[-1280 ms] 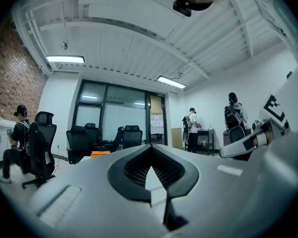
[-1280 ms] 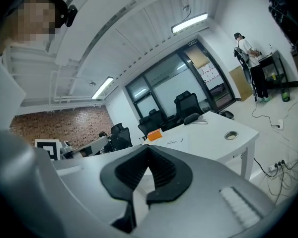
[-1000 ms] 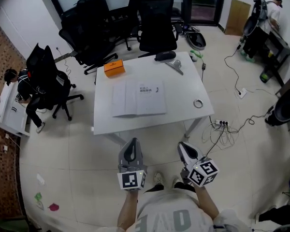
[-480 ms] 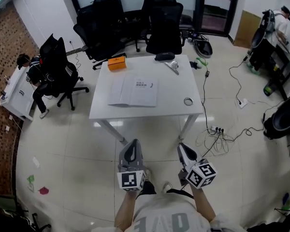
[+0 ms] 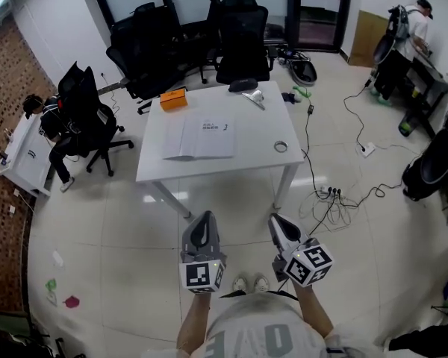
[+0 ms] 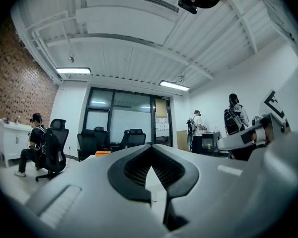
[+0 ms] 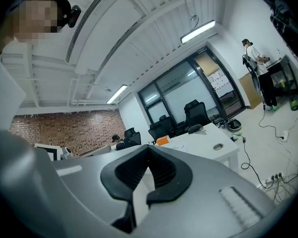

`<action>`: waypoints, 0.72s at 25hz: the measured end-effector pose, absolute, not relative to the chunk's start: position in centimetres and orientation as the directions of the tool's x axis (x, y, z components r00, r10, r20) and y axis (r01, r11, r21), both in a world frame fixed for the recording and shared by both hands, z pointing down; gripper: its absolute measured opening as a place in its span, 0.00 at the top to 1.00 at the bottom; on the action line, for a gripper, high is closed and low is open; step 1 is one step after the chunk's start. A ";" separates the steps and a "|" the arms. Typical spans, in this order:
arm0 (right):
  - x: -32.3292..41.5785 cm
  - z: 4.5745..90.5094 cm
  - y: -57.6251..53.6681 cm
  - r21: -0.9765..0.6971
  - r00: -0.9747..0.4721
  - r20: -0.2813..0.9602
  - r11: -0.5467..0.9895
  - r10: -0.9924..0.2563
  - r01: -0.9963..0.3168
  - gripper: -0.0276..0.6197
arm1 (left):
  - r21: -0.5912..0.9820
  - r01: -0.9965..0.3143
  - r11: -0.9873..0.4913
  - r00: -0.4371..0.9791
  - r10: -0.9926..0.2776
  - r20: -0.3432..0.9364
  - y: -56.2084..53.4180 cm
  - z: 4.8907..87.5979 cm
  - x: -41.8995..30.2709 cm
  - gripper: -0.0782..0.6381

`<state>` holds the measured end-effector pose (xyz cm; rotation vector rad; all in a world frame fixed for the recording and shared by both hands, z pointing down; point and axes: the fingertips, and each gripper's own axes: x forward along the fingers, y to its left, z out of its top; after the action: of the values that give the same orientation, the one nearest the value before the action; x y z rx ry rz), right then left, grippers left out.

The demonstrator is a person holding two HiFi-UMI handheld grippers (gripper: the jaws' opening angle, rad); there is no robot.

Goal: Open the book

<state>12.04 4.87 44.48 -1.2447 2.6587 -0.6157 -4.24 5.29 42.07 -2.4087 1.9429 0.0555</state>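
A white book lies open, pages up, in the middle of the white table in the head view. I stand on the tiled floor well short of the table. My left gripper and my right gripper are held side by side in front of me, pointing level toward the table, far from the book. Both are shut with nothing between their jaws. The left gripper view shows its closed jaws and the right gripper view its closed jaws, with the table beyond.
An orange box, a dark object and a tape ring also sit on the table. Black office chairs stand behind it. A person sits at the left, another stands far right. Cables trail on the floor.
The table and book have drawn farther off and higher in the head view as I stepped back. Both grippers stay shut and side by side.
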 end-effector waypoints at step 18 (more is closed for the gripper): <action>9.2 43.1 7.5 -0.395 -0.641 0.020 0.583 -0.768 -0.711 0.95 | 0.004 -0.970 -0.244 0.243 -0.968 -0.064 8.3 41.2 -5.6 0.87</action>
<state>9.22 7.47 43.15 -1.2498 2.6565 -0.5599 -5.61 8.34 41.23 -2.4482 1.9090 0.0822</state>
